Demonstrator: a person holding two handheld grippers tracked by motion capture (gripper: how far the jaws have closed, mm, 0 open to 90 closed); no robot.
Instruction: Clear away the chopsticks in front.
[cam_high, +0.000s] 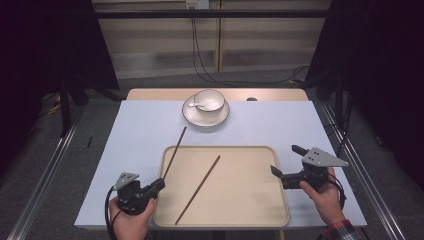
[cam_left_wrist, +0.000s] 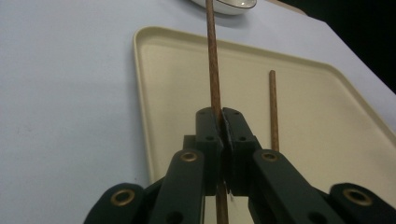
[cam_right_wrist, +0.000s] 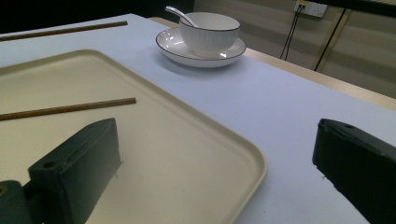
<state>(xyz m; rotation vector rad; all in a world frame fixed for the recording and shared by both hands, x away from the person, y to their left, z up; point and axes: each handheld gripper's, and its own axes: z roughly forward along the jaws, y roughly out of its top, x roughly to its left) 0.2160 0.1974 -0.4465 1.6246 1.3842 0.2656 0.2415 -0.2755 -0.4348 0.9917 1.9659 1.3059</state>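
We see a wooden table (cam_high: 280, 94) covered by a pale blue sheet (cam_high: 140, 135). Directly on the sheet: a cream tray (cam_high: 250, 210) at the near edge, centred, and a white saucer (cam_high: 192, 116) at the far edge. The saucer sits well apart from the tray.

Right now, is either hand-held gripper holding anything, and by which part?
The left hand-held gripper is shut on one chopstick, clamped near its near end. The right hand-held gripper is open and holds nothing.
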